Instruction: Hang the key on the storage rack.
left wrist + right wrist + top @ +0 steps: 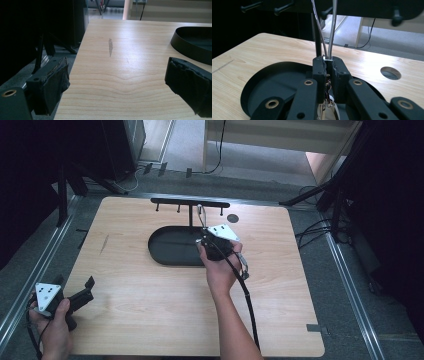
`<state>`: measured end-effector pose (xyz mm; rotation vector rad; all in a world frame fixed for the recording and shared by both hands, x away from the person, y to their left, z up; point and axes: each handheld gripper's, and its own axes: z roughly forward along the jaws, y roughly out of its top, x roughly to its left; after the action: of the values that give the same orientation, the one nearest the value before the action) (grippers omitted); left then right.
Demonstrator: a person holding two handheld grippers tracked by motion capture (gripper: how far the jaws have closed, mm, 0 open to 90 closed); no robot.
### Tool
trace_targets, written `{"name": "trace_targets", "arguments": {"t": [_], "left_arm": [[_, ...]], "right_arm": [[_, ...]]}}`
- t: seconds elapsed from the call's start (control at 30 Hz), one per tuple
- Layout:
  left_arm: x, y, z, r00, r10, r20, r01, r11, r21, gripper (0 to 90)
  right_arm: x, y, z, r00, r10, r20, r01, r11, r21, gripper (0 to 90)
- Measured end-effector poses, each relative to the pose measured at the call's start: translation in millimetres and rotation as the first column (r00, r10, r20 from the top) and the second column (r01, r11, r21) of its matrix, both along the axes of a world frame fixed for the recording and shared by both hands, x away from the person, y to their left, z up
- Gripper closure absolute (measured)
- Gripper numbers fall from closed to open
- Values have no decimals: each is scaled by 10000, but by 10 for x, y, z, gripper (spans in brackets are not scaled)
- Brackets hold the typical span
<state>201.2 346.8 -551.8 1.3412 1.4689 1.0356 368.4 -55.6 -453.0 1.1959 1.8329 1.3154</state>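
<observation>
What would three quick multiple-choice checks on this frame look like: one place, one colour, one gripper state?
1. Where is the left gripper?
A. over the tray
B. near the table's front left corner
C. at the rack

2. What colour is the oval tray?
A. black
B. white
C. red

3. What is the right gripper doing?
A. spread wide, holding nothing
B. lying flat on the tabletop
C. shut on the metal loop

Answers: 1 B, the high view puts it at that corner. 2 A, black in all views. 3 C, its jaws pinch the loop's two strands.

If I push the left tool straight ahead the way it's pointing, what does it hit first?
Probably nothing soon: ahead of the left tool lies bare table. The black tray sits off to its right, likely outside its line.
</observation>
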Motion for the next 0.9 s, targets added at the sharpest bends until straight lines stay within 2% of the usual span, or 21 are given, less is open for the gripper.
{"name": "trace_targets", "arguments": {"t": [0.13, 0.17, 0.23, 0.3, 0.47, 0.67, 0.7, 0.73, 0.77, 0.9], "left_arm": [[-1, 0, 0, 10000, 0, -1, 0, 10000, -3, 57], [-2, 0, 0, 10000, -7, -3, 7, 10000, 4, 57], [-1, -1, 0, 10000, -6, -4, 6, 10000, 4, 57], [-2, -1, 0, 10000, -4, -3, 4, 10000, 2, 57], [-1, -1, 0, 10000, 6, 2, -6, 10000, -1, 56], [-6, -3, 0, 10000, 7, 28, -8, 10000, 24, 57], [-7, -1, 0, 10000, 3, 32, -3, 10000, 13, 57], [-12, 1, 0, 10000, 10, 45, -10, 10000, -39, 56], [-12, 1, 0, 10000, 10, 45, -10, 10000, -39, 57], [-18, -9, 0, 10000, 20, 30, -20, 10000, 33, 57]], "right_arm": [[59, 89, -10, 9998, -209, -70, 209, 9997, -84, 836], [89, 111, -12, 9988, -459, -161, 461, 9989, 114, 836], [103, 117, -16, 9984, -526, -185, 529, 9985, 130, 836], [161, 147, -43, 9968, -697, -401, 699, 9975, 38, 836], [223, 177, -97, 9939, -934, -594, 930, 9956, -86, 836], [252, 171, -169, 9909, -1020, -878, 957, 9927, -737, 825], [252, 161, -178, 9922, -889, -879, 822, 9937, -765, 791], [236, 135, -188, 9952, -598, -779, 562, 9973, -477, 709], [236, 135, -188, 9952, -598, -779, 562, 9973, -477, 709], [153, 18, -146, 9972, -406, -630, 396, 9991, -172, 603]]}}
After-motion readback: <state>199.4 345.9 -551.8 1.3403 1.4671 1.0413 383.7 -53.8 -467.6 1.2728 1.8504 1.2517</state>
